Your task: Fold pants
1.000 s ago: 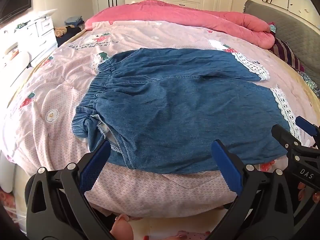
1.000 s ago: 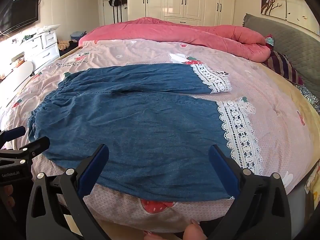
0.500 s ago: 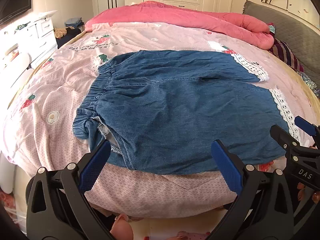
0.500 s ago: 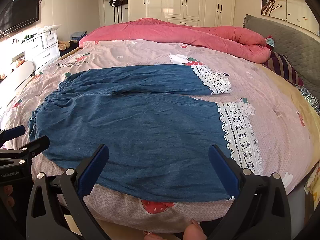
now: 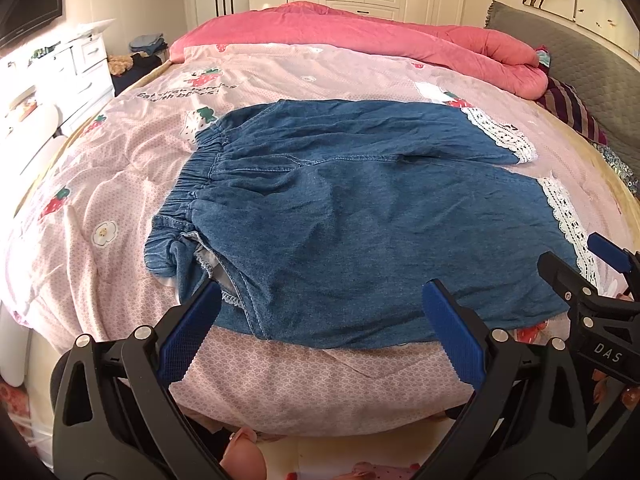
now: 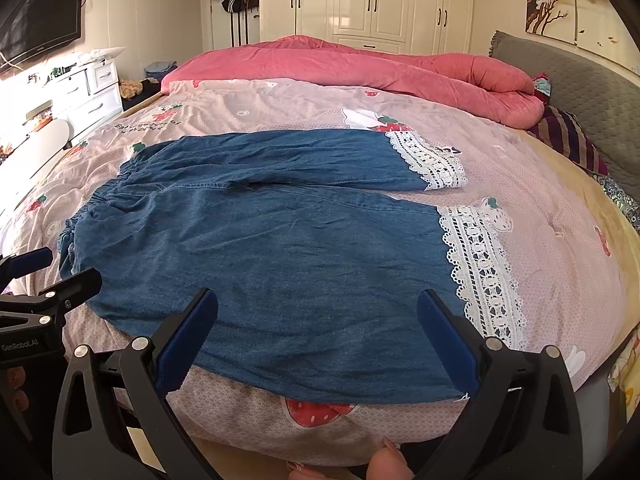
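Bed (image 6: 540,216) bare right of pants (image 6: 280,248); pink duvet (image 6: 360,64) piled along far edge; dresser (image 6: 92,92) left.

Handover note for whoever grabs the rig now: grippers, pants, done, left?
Left gripper: jaws open, empty, near the waistband end.
Right gripper: jaws open, empty, near the lace-cuff end.
Denim pants lie spread flat on the pink quilt, waistband left, lace cuffs right, legs side by side.
Done: laid out only.
Left: every fold.
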